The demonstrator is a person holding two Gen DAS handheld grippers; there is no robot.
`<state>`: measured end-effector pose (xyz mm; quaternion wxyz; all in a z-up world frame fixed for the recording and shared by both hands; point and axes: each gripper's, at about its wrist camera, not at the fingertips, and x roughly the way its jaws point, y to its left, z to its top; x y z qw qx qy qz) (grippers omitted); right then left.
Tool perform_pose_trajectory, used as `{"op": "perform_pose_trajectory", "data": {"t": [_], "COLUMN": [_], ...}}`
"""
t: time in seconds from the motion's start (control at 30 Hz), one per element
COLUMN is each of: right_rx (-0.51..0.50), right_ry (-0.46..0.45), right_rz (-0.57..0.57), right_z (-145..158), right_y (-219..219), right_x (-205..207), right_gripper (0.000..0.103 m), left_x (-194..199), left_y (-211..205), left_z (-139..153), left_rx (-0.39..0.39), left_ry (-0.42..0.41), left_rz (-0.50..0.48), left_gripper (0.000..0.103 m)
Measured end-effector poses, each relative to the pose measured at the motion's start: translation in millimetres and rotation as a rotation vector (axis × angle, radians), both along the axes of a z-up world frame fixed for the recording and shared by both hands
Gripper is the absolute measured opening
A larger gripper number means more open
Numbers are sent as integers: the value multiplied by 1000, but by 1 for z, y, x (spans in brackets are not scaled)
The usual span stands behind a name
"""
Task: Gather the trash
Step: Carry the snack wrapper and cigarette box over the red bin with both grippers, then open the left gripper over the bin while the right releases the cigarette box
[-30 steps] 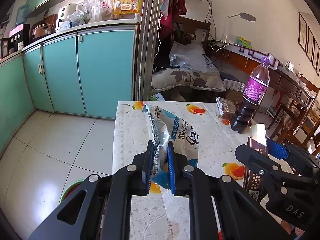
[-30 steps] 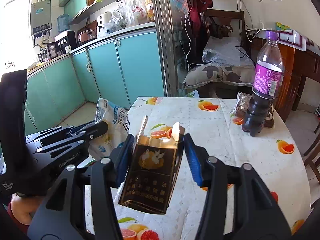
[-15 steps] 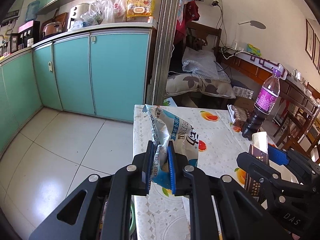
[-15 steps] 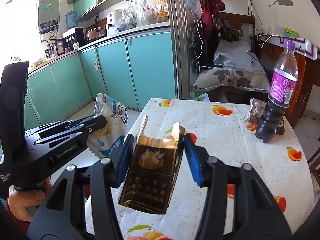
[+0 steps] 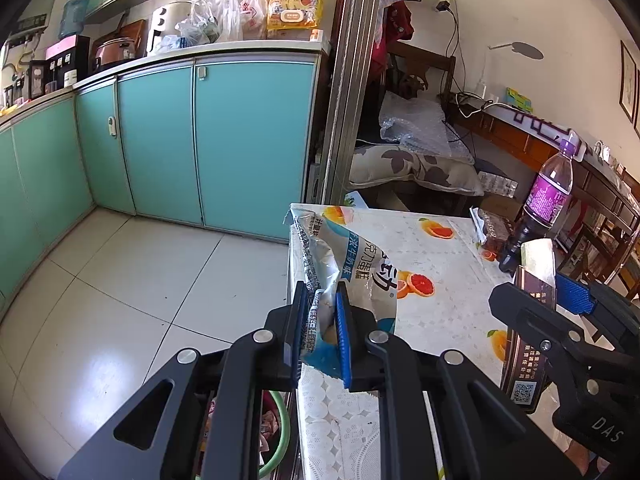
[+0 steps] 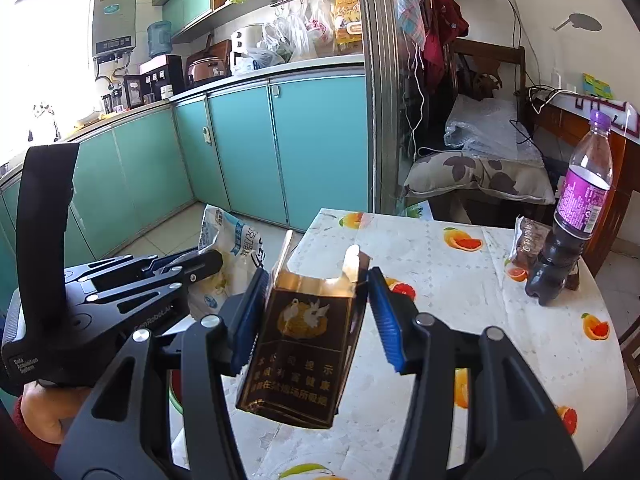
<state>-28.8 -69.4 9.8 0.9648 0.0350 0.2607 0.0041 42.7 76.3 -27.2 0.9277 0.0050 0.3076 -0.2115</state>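
Observation:
My left gripper (image 5: 322, 332) is shut on a crumpled white and blue snack bag (image 5: 352, 268) and holds it at the table's left edge, above a green-rimmed bin (image 5: 276, 440) on the floor. The bag also shows in the right wrist view (image 6: 236, 256). My right gripper (image 6: 316, 320) is shut on an opened dark brown cigarette pack (image 6: 304, 352) and holds it above the table. The pack also shows in the left wrist view (image 5: 528, 344), to the right of the bag.
The table (image 6: 460, 292) has an orange-print cloth. A purple-labelled drink bottle (image 6: 576, 216) stands at its far right beside a brown wrapper (image 6: 528, 240). Teal cabinets (image 5: 224, 140) line the left. A cushioned chair (image 5: 416, 160) stands behind the table.
Both grippers have drawn back and to the left with their loads. The left gripper has moved from over the table to its left edge, above the bin.

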Motion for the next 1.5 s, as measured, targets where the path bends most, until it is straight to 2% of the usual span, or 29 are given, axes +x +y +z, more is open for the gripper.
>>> {"op": "perform_pose_trajectory", "data": {"t": [0.67,1.1,1.5], "right_rx": [-2,-34,25], "right_ry": [36,53,83], "right_rz": [61,71,128], "right_z": [-11,-11,-22], "right_y": [31,35,43], "right_x": [13,18,29], "right_gripper": [50,50,50], "left_x": [10,16,29], "left_y": [43,46,71], "left_z": [-8,-15,-37], "left_rx": [1,11,45], "left_ry": [35,63,118], "left_rz": [78,96,163], "left_gripper": [13,13,13]}}
